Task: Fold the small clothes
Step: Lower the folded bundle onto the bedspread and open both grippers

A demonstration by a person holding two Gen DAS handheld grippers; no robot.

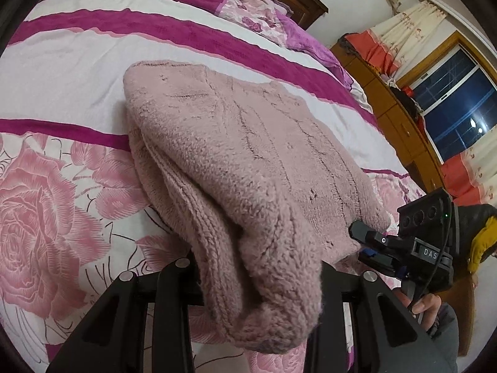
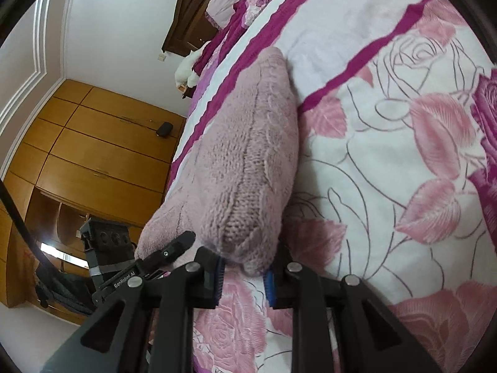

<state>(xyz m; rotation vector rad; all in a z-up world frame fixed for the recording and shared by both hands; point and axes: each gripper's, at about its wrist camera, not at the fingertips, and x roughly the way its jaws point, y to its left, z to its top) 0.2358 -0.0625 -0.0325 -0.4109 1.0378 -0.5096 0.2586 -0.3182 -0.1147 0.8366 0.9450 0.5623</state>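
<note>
We start nearest, at the left gripper (image 1: 257, 283): its jaws are pressed onto a thick, rolled corner of the pink knitted sweater (image 1: 236, 155), which bulges out between the two black fingers at six o'clock in the left wrist view. At about four o'clock in that same view sits the right gripper (image 1: 365, 244), and its own camera shows the blue-lined fingers (image 2: 217, 276) closed on the neighbouring corner of the same near edge, the knit pinched between them at six o'clock. So we hold one edge by two corners, the tools side by side and near each other, neither clearly ahead of the other. From that edge the sweater runs away from us toward twelve o'clock, already doubled into a thick, roughly rectangular pad lying on the floral bedspread (image 1: 46, 211); its long axis points straight out along our fingers, toward the magenta stripes and the pillows (image 1: 257, 12) beyond. We judge that the coming move turns on this: the held edge is the near one and the free end is the far one, so a further fold would carry both corners forward together over the pad, kept level with each other. The wooden wardrobe (image 2: 93, 143) stands well apart, at nine o'clock in the right wrist view.
</note>
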